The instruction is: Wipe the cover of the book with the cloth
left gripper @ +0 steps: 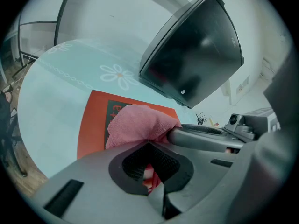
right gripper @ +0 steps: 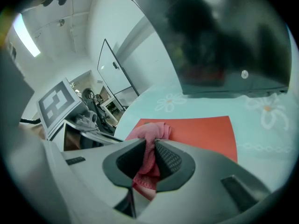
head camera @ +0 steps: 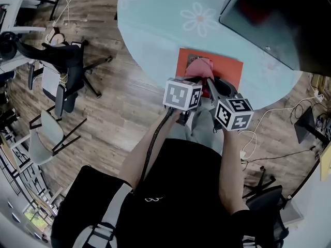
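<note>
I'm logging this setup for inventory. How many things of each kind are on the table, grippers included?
book: 1
cloth: 1
monitor: 1
grippers: 2, the left gripper and the right gripper, both shut on the cloth
Total: 5

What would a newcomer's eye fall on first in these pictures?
A pink cloth, pinched by the left gripper and the right gripper together, bunches over a red book near the pale blue table's edge. Behind the book looms a big dark screen.
</note>
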A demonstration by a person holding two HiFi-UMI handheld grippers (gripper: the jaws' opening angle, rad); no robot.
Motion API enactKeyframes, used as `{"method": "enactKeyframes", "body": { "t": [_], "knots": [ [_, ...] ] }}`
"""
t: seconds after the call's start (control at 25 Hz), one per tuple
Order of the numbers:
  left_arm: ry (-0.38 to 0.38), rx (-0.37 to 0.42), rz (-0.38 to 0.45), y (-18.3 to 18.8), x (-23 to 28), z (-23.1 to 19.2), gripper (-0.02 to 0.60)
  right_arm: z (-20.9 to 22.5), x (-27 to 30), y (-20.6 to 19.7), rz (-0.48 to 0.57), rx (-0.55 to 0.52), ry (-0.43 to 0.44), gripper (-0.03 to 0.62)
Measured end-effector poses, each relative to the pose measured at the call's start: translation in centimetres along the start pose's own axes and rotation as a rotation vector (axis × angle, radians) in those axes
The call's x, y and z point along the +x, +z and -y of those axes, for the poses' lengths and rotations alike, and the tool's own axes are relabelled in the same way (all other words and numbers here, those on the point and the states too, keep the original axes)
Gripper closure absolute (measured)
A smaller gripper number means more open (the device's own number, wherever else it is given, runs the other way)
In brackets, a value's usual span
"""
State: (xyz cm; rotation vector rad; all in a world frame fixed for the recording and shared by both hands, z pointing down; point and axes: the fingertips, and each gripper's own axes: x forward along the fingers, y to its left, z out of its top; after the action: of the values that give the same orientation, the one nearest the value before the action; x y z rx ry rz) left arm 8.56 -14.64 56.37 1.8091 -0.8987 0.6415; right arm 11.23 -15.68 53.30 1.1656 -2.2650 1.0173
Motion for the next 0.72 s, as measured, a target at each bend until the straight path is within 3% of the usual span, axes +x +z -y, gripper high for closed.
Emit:
{"method": "enactKeyframes", "body": {
  "t": [0.72],
  "knots": [
    [-0.03,0.086,-0.048,-0.1,4.3,6.2,0.568,6.1,-4.9,-0.7,0.058,0.078,-0.051,0.531]
  ]
}}
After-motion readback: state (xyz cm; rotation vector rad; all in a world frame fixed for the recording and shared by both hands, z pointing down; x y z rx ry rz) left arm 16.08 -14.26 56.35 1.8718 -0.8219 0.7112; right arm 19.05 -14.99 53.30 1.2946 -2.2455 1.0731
